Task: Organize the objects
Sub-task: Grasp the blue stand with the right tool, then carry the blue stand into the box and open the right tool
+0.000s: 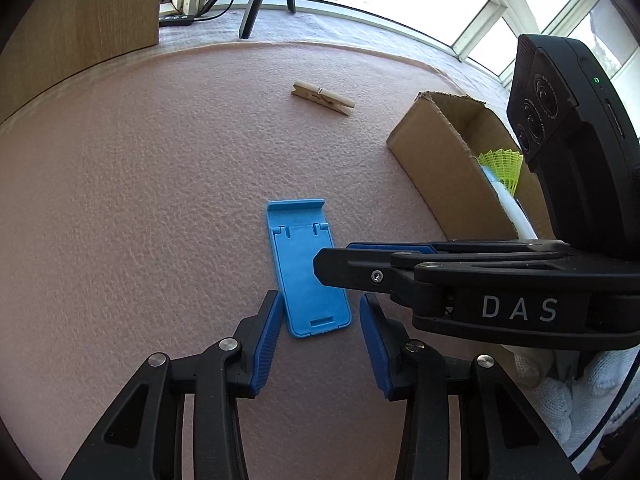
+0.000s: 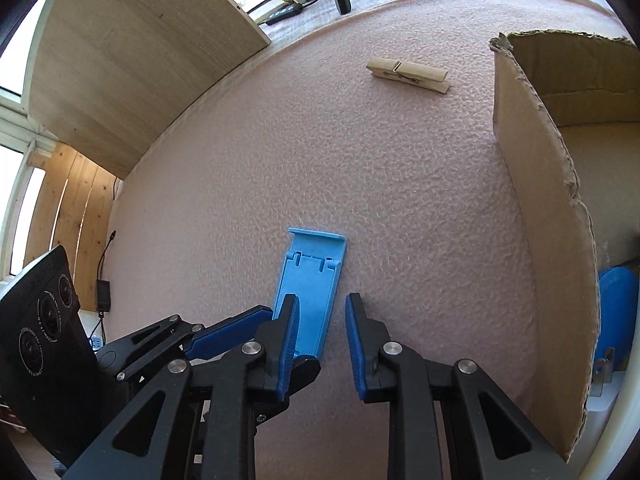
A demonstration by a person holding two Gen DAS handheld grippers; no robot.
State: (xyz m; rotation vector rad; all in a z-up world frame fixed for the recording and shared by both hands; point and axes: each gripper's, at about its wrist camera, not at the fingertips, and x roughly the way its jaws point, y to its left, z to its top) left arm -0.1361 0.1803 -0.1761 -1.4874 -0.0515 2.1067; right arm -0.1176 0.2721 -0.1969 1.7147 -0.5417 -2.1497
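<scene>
A light blue phone stand (image 1: 308,268) lies flat on the pink mat (image 1: 160,200). My left gripper (image 1: 320,304) is open and straddles the stand's near end: its left pad sits close against the edge, and its right pad stands a little off. My right gripper (image 1: 334,258) reaches in from the right, low over the stand's right side. In the right wrist view the stand (image 2: 312,276) runs under that gripper (image 2: 320,300), whose jaws stand narrowly apart with nothing pressed between them. One blue pad (image 2: 228,332) of the left gripper meets the stand's left edge there.
A wooden clothespin (image 1: 322,98) lies farther back on the mat. An open cardboard box (image 1: 436,152) on the right holds a yellow-green shuttlecock (image 1: 502,164) and a blue object (image 2: 618,312). A wooden board (image 1: 80,12) stands at the far left. A white-gloved hand (image 1: 560,392) holds the right gripper.
</scene>
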